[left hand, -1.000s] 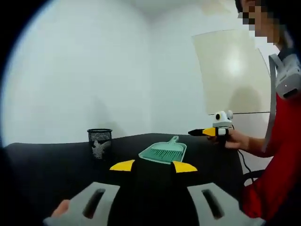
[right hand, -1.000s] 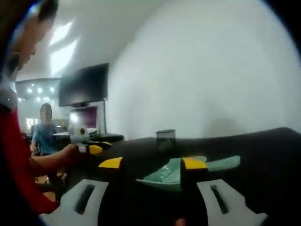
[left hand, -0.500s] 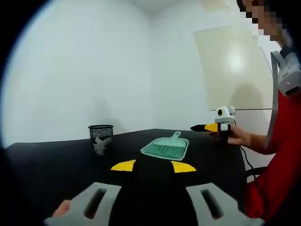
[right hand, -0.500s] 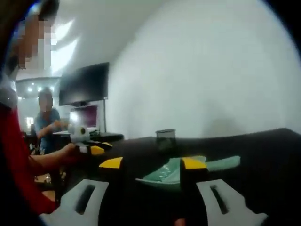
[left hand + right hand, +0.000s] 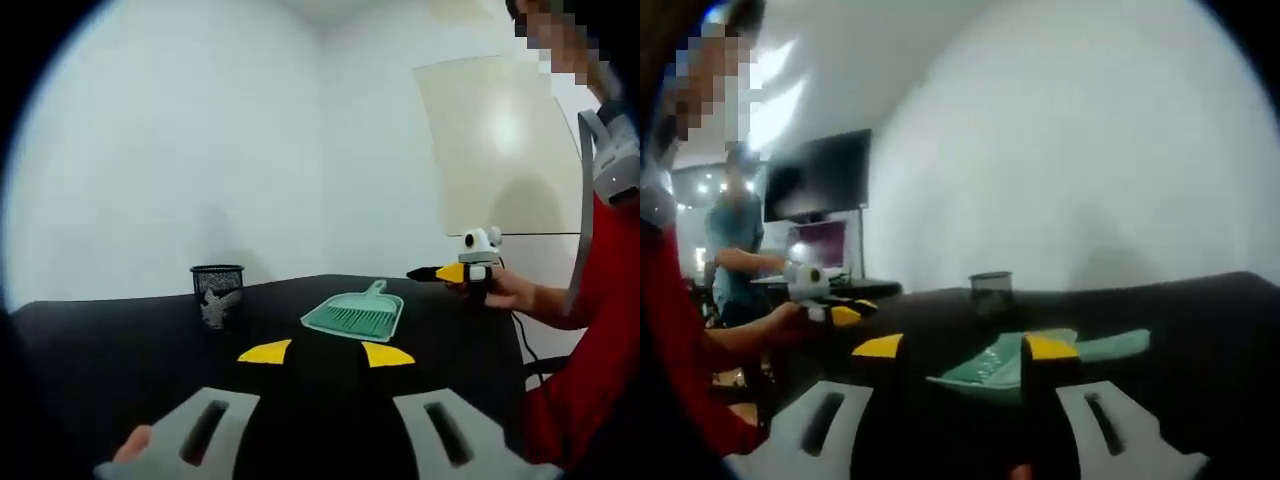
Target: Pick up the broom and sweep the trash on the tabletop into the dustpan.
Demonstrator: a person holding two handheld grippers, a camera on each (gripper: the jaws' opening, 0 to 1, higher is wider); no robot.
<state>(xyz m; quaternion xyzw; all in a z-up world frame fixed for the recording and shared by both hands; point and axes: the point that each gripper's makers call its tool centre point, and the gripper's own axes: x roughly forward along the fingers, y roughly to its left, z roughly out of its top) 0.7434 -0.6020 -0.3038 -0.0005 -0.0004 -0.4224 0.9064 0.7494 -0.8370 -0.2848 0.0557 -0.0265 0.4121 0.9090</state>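
A pale green dustpan lies flat on the black tabletop, its handle pointing away; ribbed lines in it look like the bristles of a matching broom. My left gripper hovers open just short of it, with nothing between the yellow tips. To the right, a hand holds my right gripper above the table's edge. In the right gripper view the dustpan sits between and beyond the parted jaws of my right gripper, its handle sticking out to the right. The left gripper is at the left, in a hand.
A black mesh cup with something pale inside stands left of the dustpan; it also shows as the mesh cup behind the pan. A person in red is at the right. A dark monitor and another person are in the background.
The left gripper view has drifted slightly. In the right gripper view the person in the background has straightened up. Dustpan, cup and both grippers' jaws stay as they were.
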